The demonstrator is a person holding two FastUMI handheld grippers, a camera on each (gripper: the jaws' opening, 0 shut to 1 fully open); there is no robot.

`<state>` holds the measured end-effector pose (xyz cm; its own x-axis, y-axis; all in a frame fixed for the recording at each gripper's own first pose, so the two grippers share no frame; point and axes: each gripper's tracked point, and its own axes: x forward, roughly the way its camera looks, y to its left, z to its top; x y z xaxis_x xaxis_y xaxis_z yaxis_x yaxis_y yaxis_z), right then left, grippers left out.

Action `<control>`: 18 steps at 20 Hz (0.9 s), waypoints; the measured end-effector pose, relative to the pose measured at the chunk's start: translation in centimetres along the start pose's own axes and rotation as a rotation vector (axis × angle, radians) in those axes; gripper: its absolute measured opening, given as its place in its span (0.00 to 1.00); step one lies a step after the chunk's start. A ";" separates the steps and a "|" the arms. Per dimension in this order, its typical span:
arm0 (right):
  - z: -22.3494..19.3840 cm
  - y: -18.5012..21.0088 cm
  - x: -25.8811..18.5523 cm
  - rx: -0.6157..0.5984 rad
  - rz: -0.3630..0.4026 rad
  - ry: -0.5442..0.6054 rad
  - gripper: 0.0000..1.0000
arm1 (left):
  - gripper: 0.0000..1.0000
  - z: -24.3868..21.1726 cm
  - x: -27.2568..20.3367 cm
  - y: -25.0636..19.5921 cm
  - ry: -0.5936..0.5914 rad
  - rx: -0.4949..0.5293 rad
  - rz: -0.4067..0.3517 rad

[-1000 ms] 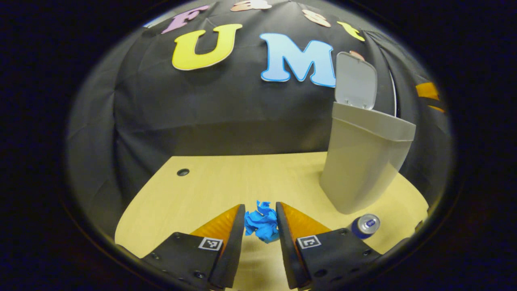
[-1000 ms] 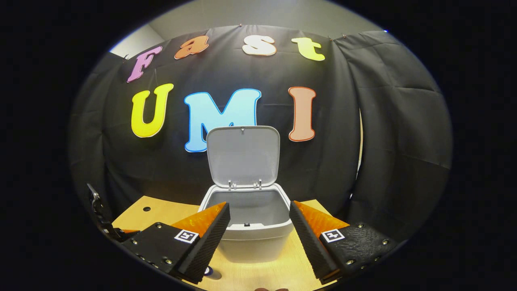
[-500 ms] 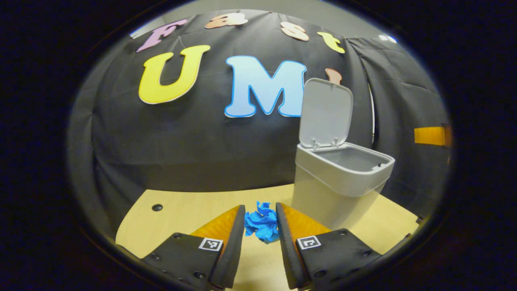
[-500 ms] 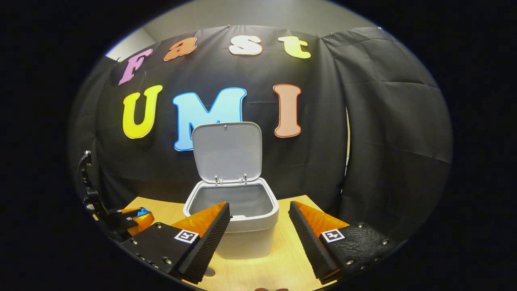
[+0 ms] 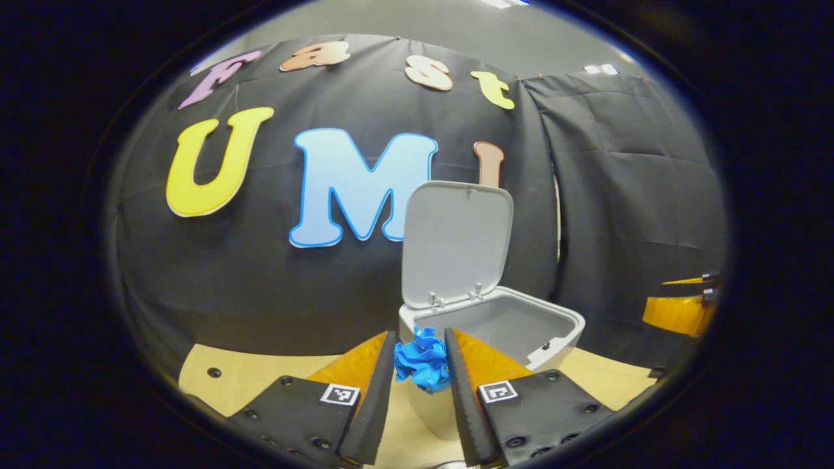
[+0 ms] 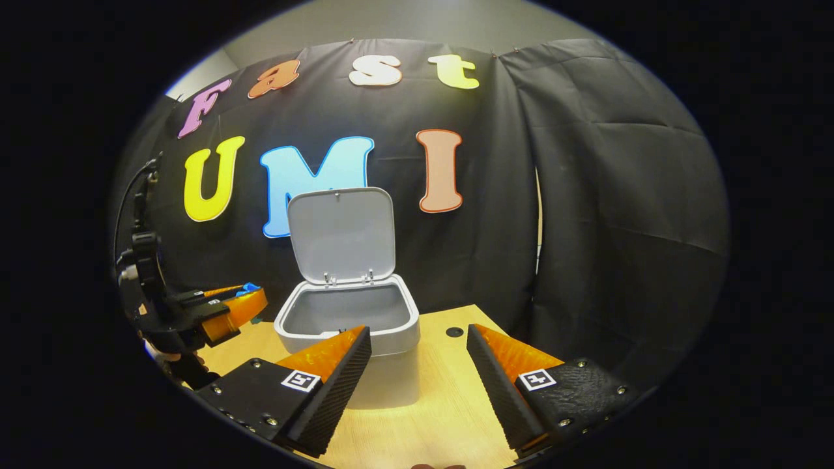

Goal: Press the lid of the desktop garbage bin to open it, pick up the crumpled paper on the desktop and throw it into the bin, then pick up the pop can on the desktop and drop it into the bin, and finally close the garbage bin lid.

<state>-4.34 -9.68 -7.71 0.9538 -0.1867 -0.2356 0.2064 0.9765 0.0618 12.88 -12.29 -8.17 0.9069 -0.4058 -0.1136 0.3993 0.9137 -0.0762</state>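
Gripping one blue crumpled paper [image 5: 422, 360] between both fingers, the left tool [image 5: 420, 365] has risen well off the tabletop [image 5: 260, 381] since a second ago, when it sat low with the paper just above the wood. The one grey bin [image 5: 502, 326] was then off to the right and seen from the side; in the left gripper view it now stands close ahead, its open mouth just beyond the paper and its single lid [image 5: 456, 241] upright at the back. The pop can that lay beside the bin a second ago has gone from that view. In the right gripper view the bin has slid from centre toward the left, and the left tool [image 6: 231, 306], earlier a sliver at the edge, now hangs beside the bin's rim with the paper [image 6: 249, 287] showing at its tip. The right tool [image 6: 417, 365] hovers with its two fingers spread apart, grasping nothing, above the tabletop in front of the bin.
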 end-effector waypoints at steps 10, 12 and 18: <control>-0.7 -3.0 -1.1 0.027 -0.074 0.014 0.95 | 0.85 1.6 4.3 -4.9 -0.011 0.037 -0.076; -0.7 -2.9 -1.2 0.027 -0.071 0.016 0.95 | 0.99 1.5 4.5 -4.7 -0.010 0.038 -0.074; -1.8 0.0 -0.5 0.028 0.002 0.039 0.95 | 0.96 1.8 2.8 -1.6 -0.004 0.036 -0.016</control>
<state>-5.20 -9.34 -9.34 0.9451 -0.1795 -0.2730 0.2107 0.9735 0.0895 15.02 -14.88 -6.63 0.9006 -0.4207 -0.1089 0.4186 0.9072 -0.0427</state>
